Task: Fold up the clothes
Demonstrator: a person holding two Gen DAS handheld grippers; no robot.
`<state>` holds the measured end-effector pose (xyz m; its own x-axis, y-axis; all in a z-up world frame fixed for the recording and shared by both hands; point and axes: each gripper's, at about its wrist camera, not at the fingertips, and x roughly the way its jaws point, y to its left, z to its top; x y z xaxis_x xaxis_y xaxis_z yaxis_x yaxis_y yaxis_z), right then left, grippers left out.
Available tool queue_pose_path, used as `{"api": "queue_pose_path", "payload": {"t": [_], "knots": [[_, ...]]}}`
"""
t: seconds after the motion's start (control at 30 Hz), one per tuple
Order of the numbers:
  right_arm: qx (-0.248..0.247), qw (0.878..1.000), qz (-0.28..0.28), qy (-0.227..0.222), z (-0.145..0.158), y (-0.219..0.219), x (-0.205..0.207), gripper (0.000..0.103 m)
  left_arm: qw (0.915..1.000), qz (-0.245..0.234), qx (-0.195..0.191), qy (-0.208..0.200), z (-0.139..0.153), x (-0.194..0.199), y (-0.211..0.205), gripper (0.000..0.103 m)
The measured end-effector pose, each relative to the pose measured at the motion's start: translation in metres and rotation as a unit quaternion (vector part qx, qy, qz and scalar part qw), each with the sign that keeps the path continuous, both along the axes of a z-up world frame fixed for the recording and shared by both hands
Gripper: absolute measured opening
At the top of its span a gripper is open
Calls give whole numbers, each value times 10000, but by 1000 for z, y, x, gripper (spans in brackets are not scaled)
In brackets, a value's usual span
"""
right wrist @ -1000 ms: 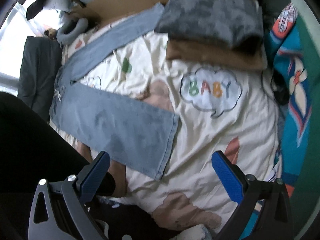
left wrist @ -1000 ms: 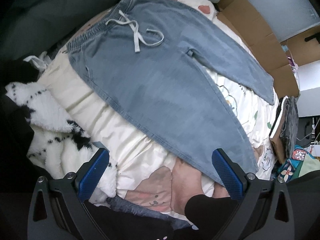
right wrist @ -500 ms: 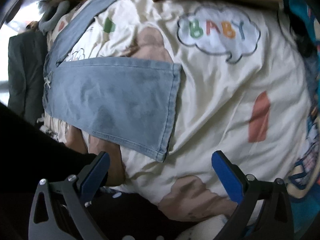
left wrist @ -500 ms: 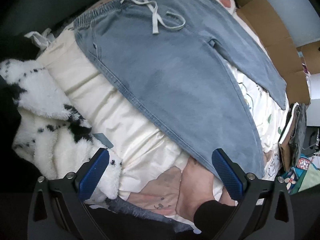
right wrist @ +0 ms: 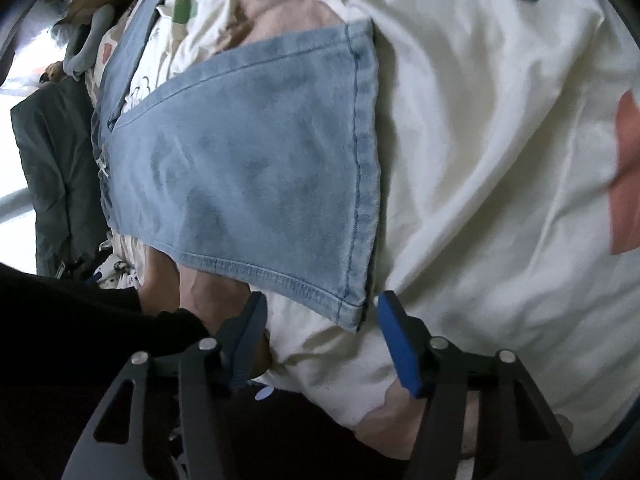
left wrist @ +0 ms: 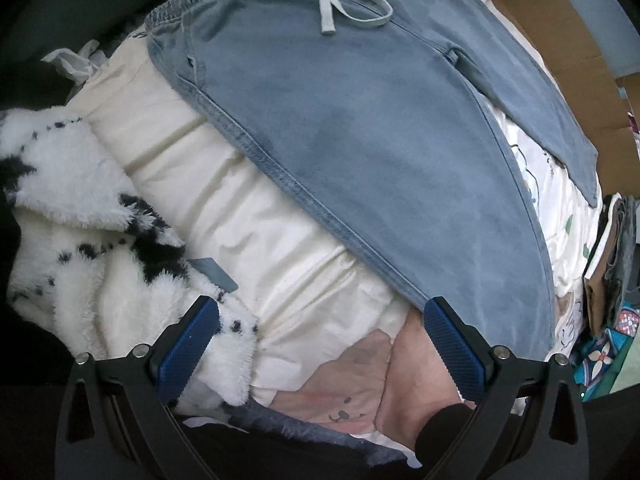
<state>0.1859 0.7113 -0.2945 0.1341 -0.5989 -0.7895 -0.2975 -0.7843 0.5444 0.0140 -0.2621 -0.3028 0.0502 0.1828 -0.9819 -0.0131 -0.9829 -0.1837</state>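
Light blue jeans (left wrist: 380, 140) with a white drawstring (left wrist: 328, 12) lie flat on a cream printed bedspread (left wrist: 240, 220). My left gripper (left wrist: 320, 340) is open wide, low over the bedspread just short of the jeans' near side seam, and holds nothing. In the right wrist view the near leg (right wrist: 248, 160) ends in a stitched hem. My right gripper (right wrist: 320, 320) is open but narrowed, and the hem's near corner (right wrist: 352, 312) sits just in front of and between its blue fingertips (right wrist: 400, 344). The far leg (right wrist: 128, 40) runs away at the upper left.
A fluffy white garment with black spots (left wrist: 80, 220) lies left of the left gripper. Cardboard (left wrist: 560, 40) lines the far side of the bed. Folded clothes (left wrist: 612, 264) are stacked at the right. A grey jacket (right wrist: 52, 160) lies beyond the waistband. A black-clad limb (right wrist: 80, 320) is close by.
Both grippers have come in closer to the jeans. The right gripper dropped to the near leg's hem corner and its jaws narrowed from wide open. The left stays wide open.
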Motion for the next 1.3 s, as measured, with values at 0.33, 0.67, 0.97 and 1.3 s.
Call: {"api": "queue_pose_path", "payload": {"t": [0.33,0.67,0.97,1.3], "knots": [[68,9998,-148,-123,-31,-7,2,42,10000,30,-44,-55,3,-3,-7,102],[-98,9994,-207,-259,-39,-13,14,42,9999,-9,25,-107,-2,-1,-3,102],[-607,9963,-583,-187,-27,-10,21,33,9999,-12,52,-134,-9,2,5,102],[-764,9924,-906,-324,-38,-13,20,32,9996,120,170,-174,-19,5,4,102]]}}
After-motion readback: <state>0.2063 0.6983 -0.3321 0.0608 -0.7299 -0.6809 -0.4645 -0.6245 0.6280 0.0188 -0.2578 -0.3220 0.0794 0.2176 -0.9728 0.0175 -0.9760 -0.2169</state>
